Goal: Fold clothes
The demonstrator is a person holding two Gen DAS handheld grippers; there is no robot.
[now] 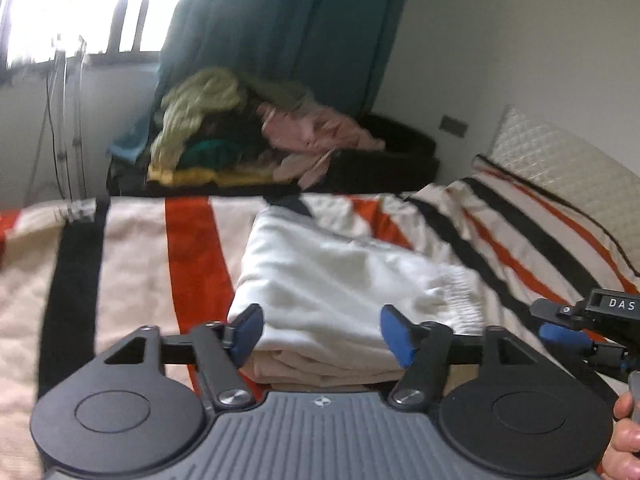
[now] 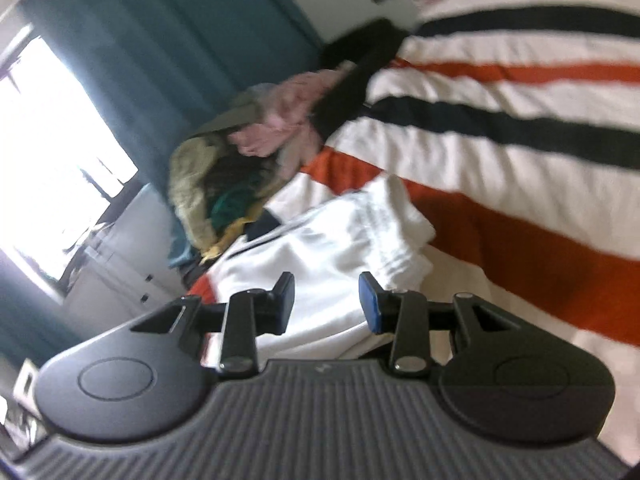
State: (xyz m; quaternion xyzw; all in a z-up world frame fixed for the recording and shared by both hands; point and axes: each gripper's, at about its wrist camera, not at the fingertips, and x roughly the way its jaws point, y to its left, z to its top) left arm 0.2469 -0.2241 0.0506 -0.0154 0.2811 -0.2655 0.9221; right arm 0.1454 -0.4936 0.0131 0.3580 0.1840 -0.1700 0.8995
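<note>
A folded white garment (image 1: 344, 280) lies on the striped bedspread (image 1: 132, 248), with a cream layer under its near edge. My left gripper (image 1: 322, 332) is open and empty, its blue-padded fingers spread just in front of the garment's near edge. My right gripper (image 2: 326, 300) is open and empty, tilted, above the same white garment (image 2: 320, 248). It also shows at the right edge of the left wrist view (image 1: 568, 328).
A heap of unfolded clothes (image 1: 240, 128), yellow-green, pink and green, fills a dark container (image 1: 384, 160) beyond the bed's far edge. A teal curtain (image 1: 288, 20) and bright window (image 1: 72, 4) stand behind. A quilted headboard (image 1: 560, 156) is at right.
</note>
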